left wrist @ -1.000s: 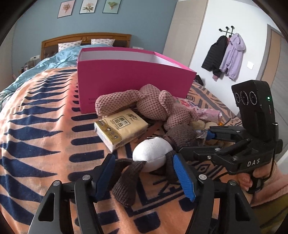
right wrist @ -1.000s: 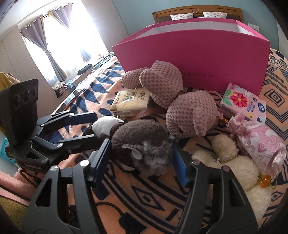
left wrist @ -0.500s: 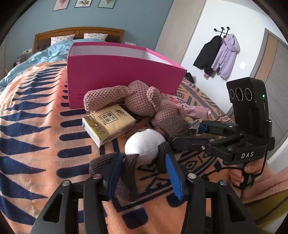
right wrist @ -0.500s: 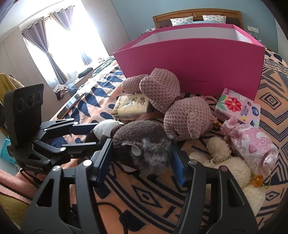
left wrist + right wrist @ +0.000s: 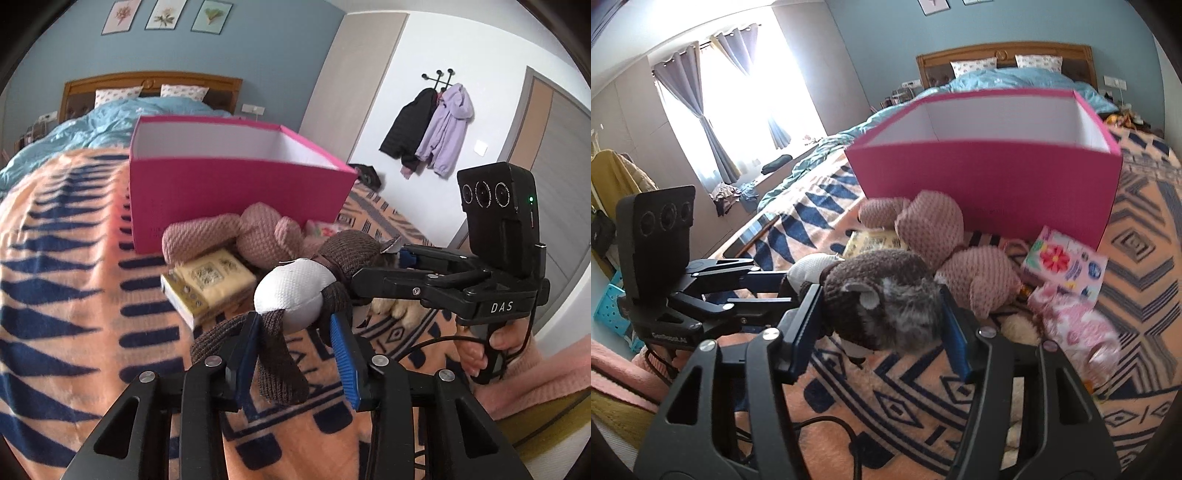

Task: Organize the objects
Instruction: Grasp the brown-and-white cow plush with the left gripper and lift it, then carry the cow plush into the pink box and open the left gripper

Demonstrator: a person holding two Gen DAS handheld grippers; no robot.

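Brown plush toy [image 5: 882, 299] between both grippers' fingers.

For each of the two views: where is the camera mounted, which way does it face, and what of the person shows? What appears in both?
Left wrist: sits on the left tongs, faces the pink box and headboard; right tongs and their hand show.
Right wrist: sits on the right tongs, faces the box and window; left tongs show.
Shared: brown plush toy gripped at both ends, pink plush, tissue pack.
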